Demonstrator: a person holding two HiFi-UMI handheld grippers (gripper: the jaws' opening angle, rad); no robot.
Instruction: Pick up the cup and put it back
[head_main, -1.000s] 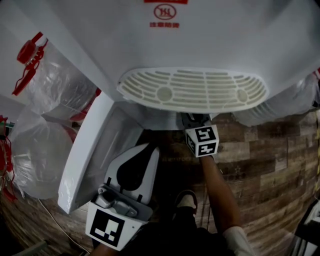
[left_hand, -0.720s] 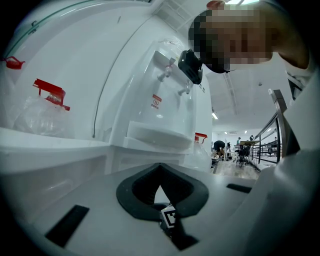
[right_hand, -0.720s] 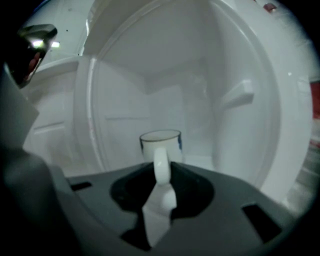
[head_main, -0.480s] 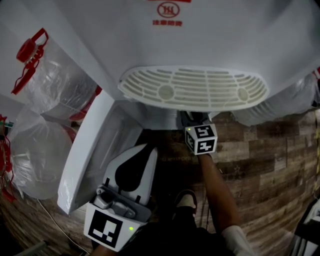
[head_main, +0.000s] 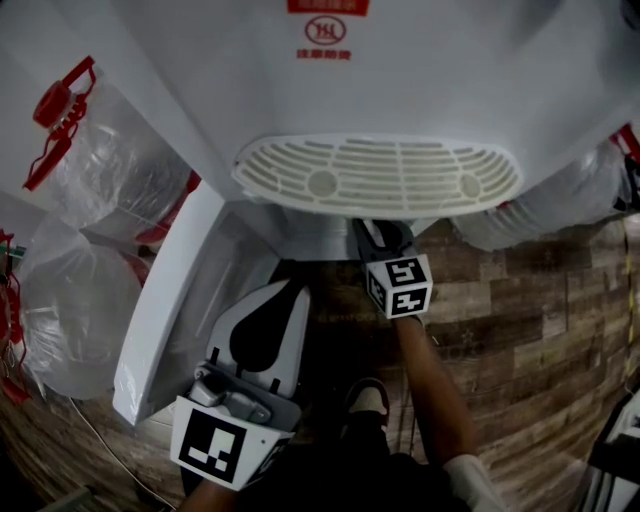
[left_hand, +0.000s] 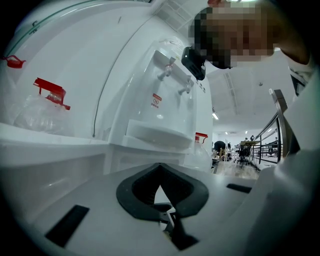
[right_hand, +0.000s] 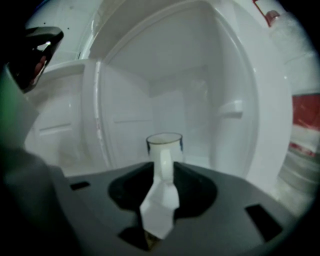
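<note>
A white cup (right_hand: 164, 145) with a dark rim stands upright inside the white cabinet of a water dispenser, its handle turned toward me. My right gripper (right_hand: 162, 176) reaches into that cabinet. Its jaws are opening, and the cup's handle sits in the gap between them without being pressed. In the head view the right gripper (head_main: 382, 240) goes in under the slotted drip tray (head_main: 375, 180), which hides the cup. My left gripper (head_main: 262, 325) hangs back low at the left beside the open cabinet door (head_main: 170, 300), shut and empty.
Large clear water bottles with red handles (head_main: 110, 170) stand at the left, and another bottle (head_main: 560, 200) at the right. The floor is wood plank (head_main: 540, 300). My shoe (head_main: 368, 398) is below the right arm. The dispenser taps (left_hand: 177, 85) show in the left gripper view.
The right gripper's marker cube has shifted only slightly up under the drip tray. The left gripper stays in the same place by the door.
</note>
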